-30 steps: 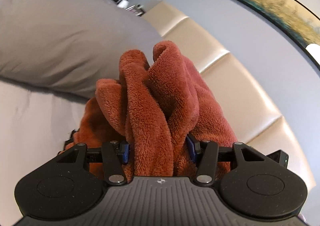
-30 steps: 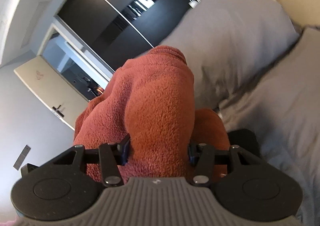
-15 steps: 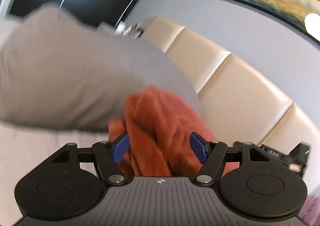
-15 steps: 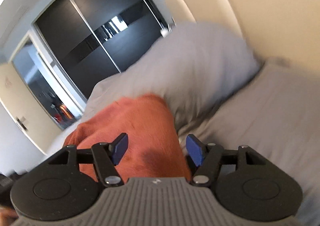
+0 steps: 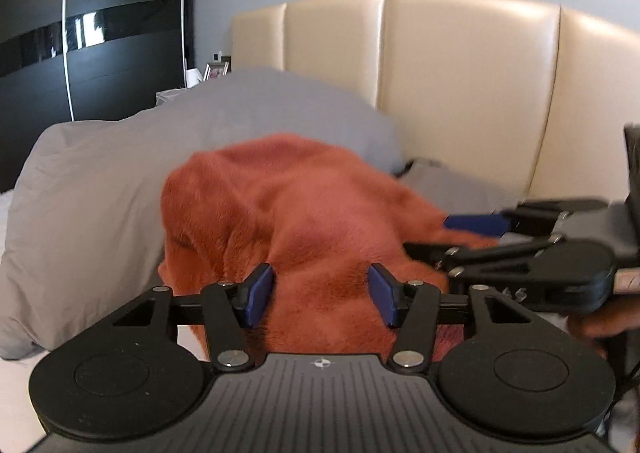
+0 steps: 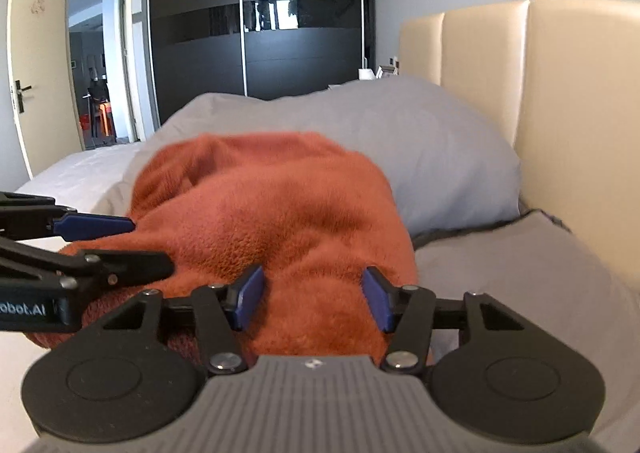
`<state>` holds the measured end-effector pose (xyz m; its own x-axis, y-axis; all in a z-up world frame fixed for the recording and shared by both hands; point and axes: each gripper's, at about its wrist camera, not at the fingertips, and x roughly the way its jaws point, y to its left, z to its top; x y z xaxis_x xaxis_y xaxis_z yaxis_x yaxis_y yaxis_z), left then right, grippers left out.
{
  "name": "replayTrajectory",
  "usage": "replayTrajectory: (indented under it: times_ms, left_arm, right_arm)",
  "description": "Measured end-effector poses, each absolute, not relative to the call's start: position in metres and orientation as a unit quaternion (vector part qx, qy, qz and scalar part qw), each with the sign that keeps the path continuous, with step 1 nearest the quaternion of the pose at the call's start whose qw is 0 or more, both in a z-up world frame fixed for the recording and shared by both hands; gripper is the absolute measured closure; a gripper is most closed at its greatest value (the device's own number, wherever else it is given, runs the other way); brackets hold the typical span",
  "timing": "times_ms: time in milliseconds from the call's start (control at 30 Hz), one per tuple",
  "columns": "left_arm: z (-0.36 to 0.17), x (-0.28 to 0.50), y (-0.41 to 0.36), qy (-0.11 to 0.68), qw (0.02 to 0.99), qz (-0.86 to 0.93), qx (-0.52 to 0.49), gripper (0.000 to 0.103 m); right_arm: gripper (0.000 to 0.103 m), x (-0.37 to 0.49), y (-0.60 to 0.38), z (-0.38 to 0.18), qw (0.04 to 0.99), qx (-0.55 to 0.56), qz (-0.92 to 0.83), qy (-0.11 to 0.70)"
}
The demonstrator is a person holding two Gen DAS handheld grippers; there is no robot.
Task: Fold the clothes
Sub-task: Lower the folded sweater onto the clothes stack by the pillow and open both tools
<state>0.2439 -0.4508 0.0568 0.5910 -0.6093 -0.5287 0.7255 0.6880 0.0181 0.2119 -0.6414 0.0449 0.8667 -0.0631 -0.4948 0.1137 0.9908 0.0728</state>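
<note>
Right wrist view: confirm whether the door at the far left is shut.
No. The cream door stands swung open, showing a hallway beyond it.

Soft, even daylight fills both views. The glossy wardrobe band at 12 o'clock mirrors a bright window, and the headboard shows pale sheen. Fisheye bending darkens the corners. The fleece garment and pillow edges smear with motion blur.

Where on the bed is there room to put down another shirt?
Bare sheet lies left of the orange fleece, toward the door. Grey bedding to its right, below the pillow, is free too. The middle is crowded.
</note>
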Motion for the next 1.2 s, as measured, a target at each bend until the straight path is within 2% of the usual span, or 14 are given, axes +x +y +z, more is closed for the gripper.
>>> replayTrajectory:
  times_ms: [367, 800, 900, 967, 1000, 1100, 1200]
  left_arm:
    - [0.007, 0.259, -0.442, 0.256, 0.896, -0.349, 0.099, 0.051]
    - [0.02, 0.253, -0.444, 0.239, 0.899, -0.353, 0.099, 0.05]
    - [0.035, 0.244, -0.434, 0.228, 0.902, -0.356, 0.085, 0.046]
    - [0.046, 0.236, -0.424, 0.221, 0.907, -0.353, 0.07, 0.037]
    - [0.052, 0.231, -0.42, 0.217, 0.909, -0.35, 0.063, 0.036]
    - [0.066, 0.215, -0.401, 0.209, 0.914, -0.344, 0.058, 0.03]
    - [0.076, 0.198, -0.378, 0.208, 0.914, -0.344, 0.063, 0.029]
  right_arm:
    - [0.043, 0.238, -0.623, 0.006, 0.964, 0.016, -0.045, 0.263]
    - [0.042, 0.219, -0.625, 0.011, 0.966, 0.052, -0.073, 0.242]
    - [0.035, 0.207, -0.622, 0.022, 0.966, 0.078, -0.103, 0.223]
    - [0.022, 0.195, -0.615, 0.03, 0.967, 0.087, -0.12, 0.209]
    - [0.019, 0.189, -0.611, 0.034, 0.967, 0.089, -0.126, 0.202]
    - [0.016, 0.173, -0.595, 0.042, 0.969, 0.086, -0.133, 0.188]
    - [0.012, 0.15, -0.578, 0.05, 0.97, 0.091, -0.14, 0.178]
